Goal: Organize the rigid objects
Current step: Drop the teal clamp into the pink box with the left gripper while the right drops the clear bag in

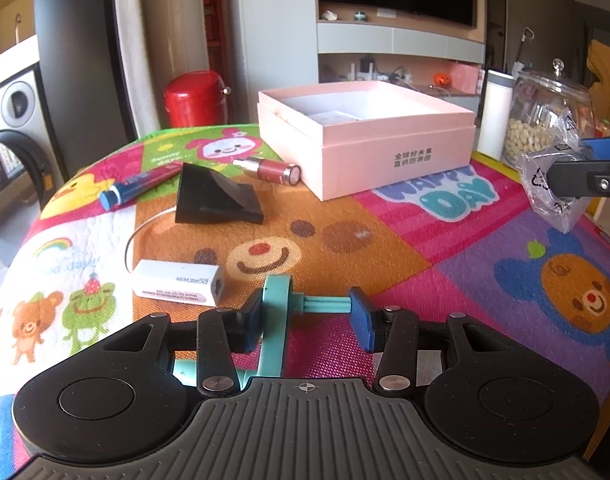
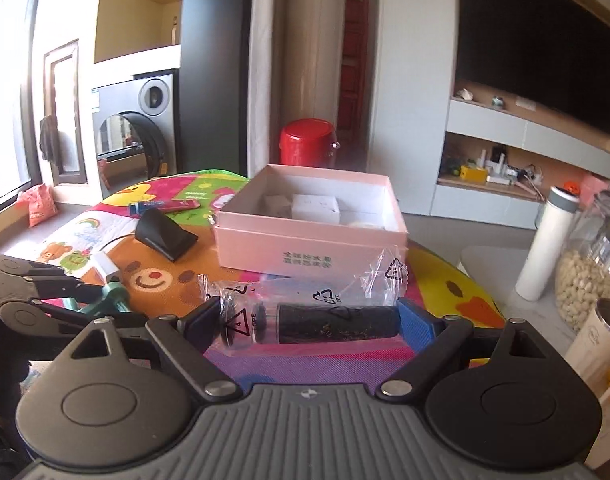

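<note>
clear plastic wraps the black roller (image 2: 337, 326) clamped crosswise in the right claw (image 2: 309, 326); left claw (image 1: 311, 312) grips a teal holder (image 1: 277, 312), near the pink box (image 1: 365, 136).

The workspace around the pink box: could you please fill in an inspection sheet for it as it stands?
Surface: round table under a cartoon-print mat.
Job's things: open pink box already holding white items; black wedge-shaped piece, lipstick-like tube and blue-capped tube lie loose left of it.
Clutter: white adapter near the front; glass jar and white flask to the right.
Grippers: left gripper shut on a teal plastic piece; right gripper shut on a black cylinder in a clear bag.
Cables: thin white cable running from the adapter.
Surroundings: washing machine, red container, dark TV.
</note>
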`<state>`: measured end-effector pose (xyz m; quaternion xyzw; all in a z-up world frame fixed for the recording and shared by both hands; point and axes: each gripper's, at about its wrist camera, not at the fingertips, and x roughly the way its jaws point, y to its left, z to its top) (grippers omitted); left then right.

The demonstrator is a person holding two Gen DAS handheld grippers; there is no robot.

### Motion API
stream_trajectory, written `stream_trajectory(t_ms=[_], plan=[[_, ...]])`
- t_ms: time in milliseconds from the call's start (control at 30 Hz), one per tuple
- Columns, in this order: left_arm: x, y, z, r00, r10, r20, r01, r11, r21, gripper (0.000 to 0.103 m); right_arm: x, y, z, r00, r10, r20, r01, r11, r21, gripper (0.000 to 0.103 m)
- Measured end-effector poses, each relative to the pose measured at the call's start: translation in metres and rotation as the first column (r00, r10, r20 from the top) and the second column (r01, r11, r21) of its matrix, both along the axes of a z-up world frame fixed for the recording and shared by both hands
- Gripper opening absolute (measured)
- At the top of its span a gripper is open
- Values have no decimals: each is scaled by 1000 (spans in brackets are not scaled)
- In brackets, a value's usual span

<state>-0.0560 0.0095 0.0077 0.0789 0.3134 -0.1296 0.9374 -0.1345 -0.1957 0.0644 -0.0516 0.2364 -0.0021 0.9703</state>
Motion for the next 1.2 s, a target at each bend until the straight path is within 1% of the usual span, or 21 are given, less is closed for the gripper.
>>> stream_trajectory(t_ms=[33,133,200,233,267,333,400,433,467,500,533,600,633,667,733,800,867,967,1033,1133,1200], plan=[[-1,0,1,1000,-14,-4,14,1000,-5,49,-1,-3,-1,1000,-8,-2,8,1000,8,91],[-1,3,9,995,-93,-33,90,994,-66,48,1,-12,-3,999,-39,-8,39,999,31,91],[6,1,24,992,-121,-44,116,989,-89,47,3,-18,-4,998,-61,-9,62,997,44,91],[11,-1,37,991,-132,-25,129,987,-99,47,4,-22,-4,997,-73,-9,74,996,52,91],[15,-4,53,990,-141,12,141,984,-104,47,5,-25,-4,996,-84,-9,85,995,61,91],[25,-11,89,982,-154,112,165,981,-98,47,5,-31,-4,995,-104,-4,104,992,74,91],[37,-23,123,964,-156,216,176,981,-78,47,4,-35,-3,993,-118,4,117,990,81,91],[45,-29,139,951,-142,275,169,983,-78,47,3,-37,-3,992,-125,7,124,989,82,91],[54,-33,151,938,-120,325,161,982,-103,47,2,-38,-2,991,-132,9,131,988,82,91],[66,-34,159,931,-101,351,162,975,-150,48,2,-40,-2,990,-139,11,137,987,80,91],[82,-36,164,937,-92,337,171,961,-215,48,1,-41,-2,989,-144,12,143,987,78,91],[119,-39,161,972,-107,207,173,928,-331,48,-1,-43,-1,988,-156,12,155,985,70,91],[135,-38,155,982,-113,152,164,911,-379,48,-2,-44,-1,987,-162,12,161,985,65,91],[144,-36,146,986,-101,132,148,899,-412,48,-2,-45,-1,986,-167,11,167,984,59,91],[149,-33,130,989,-60,138,112,905,-410,48,-4,-48,-3,984,-179,7,179,982,53,91],[144,-24,114,992,-30,121,78,908,-412,47,-2,-53,-4,981,-193,-7,194,980,55,91],[133,-7,100,996,-22,91,58,904,-425,47,3,-56,-5,979,-204,-23,205,977,58,91],[103,18,81,998,-6,66,31,920,-391,47,11,-58,8,980,-198,0,198,978,71,91],[82,35,68,999,13,41,3,926,-377,47,21,-58,30,985,-168,39,163,981,103,91],[52,62,57,998,62,8,-55,927,-370,47,49,-54,80,986,-104,131,81,982,168,91],[43,75,53,994,109,-4,-103,930,-351,47,77,-48,112,979,-76,189,37,979,201,91]])
